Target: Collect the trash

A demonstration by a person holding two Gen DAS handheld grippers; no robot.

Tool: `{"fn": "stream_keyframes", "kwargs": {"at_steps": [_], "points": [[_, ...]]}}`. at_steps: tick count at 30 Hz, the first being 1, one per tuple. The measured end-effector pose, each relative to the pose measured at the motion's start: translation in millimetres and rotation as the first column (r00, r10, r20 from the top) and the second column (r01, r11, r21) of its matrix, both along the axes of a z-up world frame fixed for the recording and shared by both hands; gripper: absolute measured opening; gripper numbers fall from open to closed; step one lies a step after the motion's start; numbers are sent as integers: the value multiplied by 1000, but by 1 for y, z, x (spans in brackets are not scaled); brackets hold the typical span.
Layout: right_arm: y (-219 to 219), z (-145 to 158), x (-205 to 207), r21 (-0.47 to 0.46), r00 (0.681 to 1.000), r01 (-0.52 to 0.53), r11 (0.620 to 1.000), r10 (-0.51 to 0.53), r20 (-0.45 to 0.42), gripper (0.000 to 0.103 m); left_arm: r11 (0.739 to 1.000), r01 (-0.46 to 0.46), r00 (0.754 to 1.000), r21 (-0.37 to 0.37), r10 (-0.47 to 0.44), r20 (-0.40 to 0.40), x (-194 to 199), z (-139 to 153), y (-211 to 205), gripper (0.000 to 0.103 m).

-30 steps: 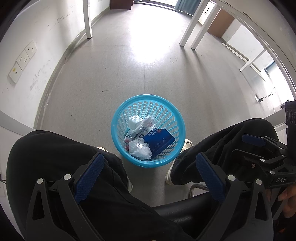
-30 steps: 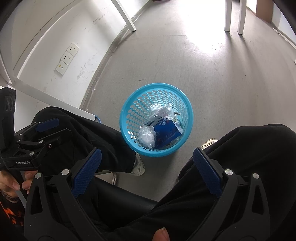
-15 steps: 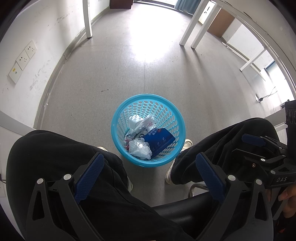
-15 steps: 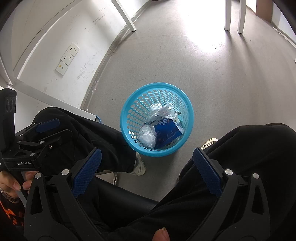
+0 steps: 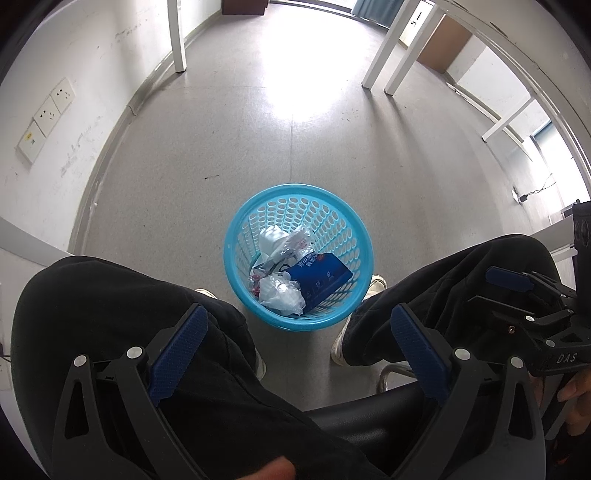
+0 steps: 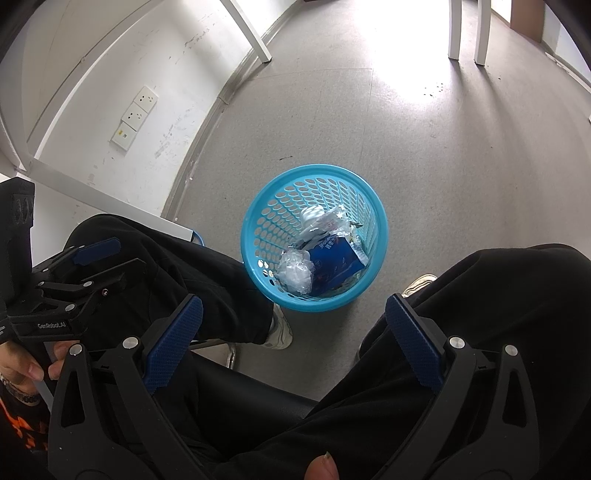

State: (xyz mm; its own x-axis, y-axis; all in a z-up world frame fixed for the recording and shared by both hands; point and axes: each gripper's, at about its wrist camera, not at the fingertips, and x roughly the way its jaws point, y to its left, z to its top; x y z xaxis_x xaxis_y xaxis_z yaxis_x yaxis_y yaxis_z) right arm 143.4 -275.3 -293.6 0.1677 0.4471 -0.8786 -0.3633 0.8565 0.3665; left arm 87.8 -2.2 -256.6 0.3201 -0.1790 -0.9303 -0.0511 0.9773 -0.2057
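A light blue perforated basket (image 5: 341, 218) (image 6: 273, 214) stands on the grey floor between a seated person's feet. Inside lie a dark blue carton (image 5: 321, 277) (image 6: 334, 264), a crumpled clear plastic wad (image 5: 280, 295) (image 6: 295, 273) and a clear wrapper (image 5: 291, 243) (image 6: 325, 223). My left gripper (image 5: 299, 325) hangs open above the person's knees, short of the basket, holding nothing. My right gripper (image 6: 293, 317) is open too, likewise empty and above the lap. Each gripper shows at the other view's edge: the right gripper (image 5: 532, 306), the left gripper (image 6: 81, 273).
The person's black-trousered legs (image 5: 118, 306) (image 6: 498, 295) flank the basket, on a black chair seat (image 5: 362, 413). White table legs (image 5: 384, 62) (image 6: 465, 29) stand farther off. A white wall with sockets (image 5: 48, 114) (image 6: 135, 112) runs along the left. Open grey floor (image 5: 295, 129) lies beyond the basket.
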Motion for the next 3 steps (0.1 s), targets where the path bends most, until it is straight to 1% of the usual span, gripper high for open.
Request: {"fn": "stream_keyframes", "kwargs": {"at_steps": [3], "points": [[1, 0, -1, -1, 1000, -1, 1000, 1, 0, 95, 1000, 1, 1000, 3, -1, -1, -1, -1, 0, 97]]}}
